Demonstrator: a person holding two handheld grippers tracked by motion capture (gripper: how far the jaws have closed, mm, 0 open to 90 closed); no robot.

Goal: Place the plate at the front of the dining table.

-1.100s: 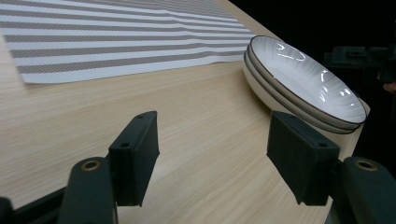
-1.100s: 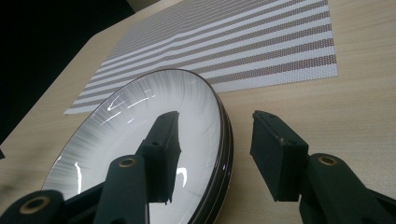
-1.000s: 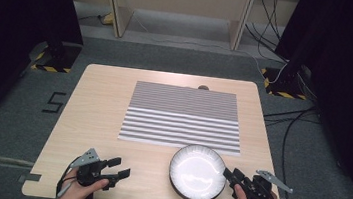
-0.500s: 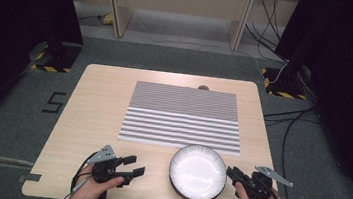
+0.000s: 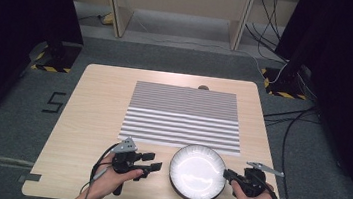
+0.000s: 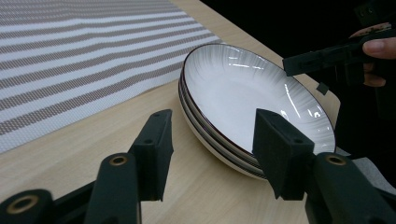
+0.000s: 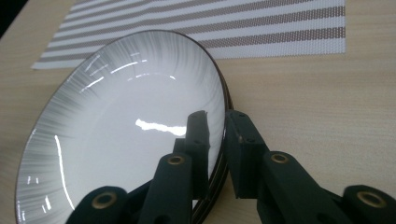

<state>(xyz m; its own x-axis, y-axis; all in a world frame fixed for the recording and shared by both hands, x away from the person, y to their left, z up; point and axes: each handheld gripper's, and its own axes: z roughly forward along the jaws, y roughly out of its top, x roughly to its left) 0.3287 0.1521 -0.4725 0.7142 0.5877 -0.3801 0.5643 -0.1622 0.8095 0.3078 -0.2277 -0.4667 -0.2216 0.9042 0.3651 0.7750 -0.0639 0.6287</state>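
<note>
Currently the plates (image 5: 198, 172) are stacked on the table (image 5: 93, 105), just short of the striped mat (image 5: 182, 115). Their rim is clamped by the right gripper (image 7: 215, 140); the left gripper (image 6: 210, 154) is held with jaws apart beside them. Transfer is judged barely started.

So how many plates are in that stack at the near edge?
2, as far as the rims show: a white ribbed dark-rimmed plate sits on a matching lower plate; the left tool view shows two rims, more could hide beneath.

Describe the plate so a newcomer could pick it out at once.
Start at the wooden table and find the striped placemat at its middle. Just in front of the mat's near edge, toward the person, sits the plate: round, glossy white with a dark rim, the one shiny thing between the two hand-held grippers.
</note>
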